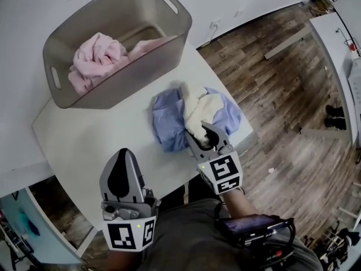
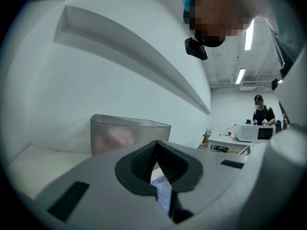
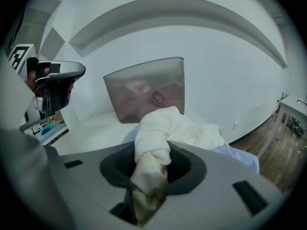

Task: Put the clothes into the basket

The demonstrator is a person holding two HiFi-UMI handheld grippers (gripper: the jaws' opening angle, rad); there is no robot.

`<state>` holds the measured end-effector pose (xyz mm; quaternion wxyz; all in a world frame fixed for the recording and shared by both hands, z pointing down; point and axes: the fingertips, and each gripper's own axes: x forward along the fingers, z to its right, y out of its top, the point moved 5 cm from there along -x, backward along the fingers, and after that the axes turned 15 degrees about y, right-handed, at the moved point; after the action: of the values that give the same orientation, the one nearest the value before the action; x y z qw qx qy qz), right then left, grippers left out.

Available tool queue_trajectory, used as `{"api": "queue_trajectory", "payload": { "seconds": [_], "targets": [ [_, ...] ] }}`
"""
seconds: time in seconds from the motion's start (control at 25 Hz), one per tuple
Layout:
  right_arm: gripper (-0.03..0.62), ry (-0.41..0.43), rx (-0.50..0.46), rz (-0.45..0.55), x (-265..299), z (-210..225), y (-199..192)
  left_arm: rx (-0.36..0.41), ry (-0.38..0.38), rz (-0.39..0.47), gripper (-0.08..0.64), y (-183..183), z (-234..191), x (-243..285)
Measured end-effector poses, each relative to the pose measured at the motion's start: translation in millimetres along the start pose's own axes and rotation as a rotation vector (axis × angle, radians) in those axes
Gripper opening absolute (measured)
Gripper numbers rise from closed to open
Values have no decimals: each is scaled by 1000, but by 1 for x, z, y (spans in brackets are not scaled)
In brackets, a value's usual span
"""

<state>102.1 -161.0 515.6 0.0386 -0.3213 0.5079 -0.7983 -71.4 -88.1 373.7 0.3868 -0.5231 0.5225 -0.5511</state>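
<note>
A grey plastic basket (image 1: 169, 49) stands at the back of the white table (image 1: 101, 134) with a pink garment (image 1: 96, 58) inside. To its right a cream garment (image 1: 198, 109) lies on top of a light blue garment (image 1: 166, 120). My right gripper (image 1: 204, 137) is shut on a fold of the cream garment (image 3: 158, 138), which bunches between the jaws in the right gripper view. My left gripper (image 1: 121, 171) hovers over the table's near edge, shut and holding nothing; in its own view the basket (image 2: 127, 133) sits ahead.
Wooden floor (image 1: 282, 95) lies right of the table, whose right edge is close to the clothes. Far off in the left gripper view, a person (image 2: 261, 111) stands at a counter with a microwave (image 2: 252, 133). A white wall runs behind the basket.
</note>
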Motion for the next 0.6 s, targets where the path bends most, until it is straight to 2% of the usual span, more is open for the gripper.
{"api": "queue_trajectory", "payload": {
  "seconds": [0.2,0.4,0.6],
  "targets": [
    [135,-4,-36,54,-18,-24,22,2,8,53,9,17,-7,-30],
    [133,-17,-92,116,-33,-46,56,-17,12,143,9,40,-17,-54],
    [133,-23,-132,166,-47,-75,89,-39,-15,208,9,63,-24,-82]
  ]
}}
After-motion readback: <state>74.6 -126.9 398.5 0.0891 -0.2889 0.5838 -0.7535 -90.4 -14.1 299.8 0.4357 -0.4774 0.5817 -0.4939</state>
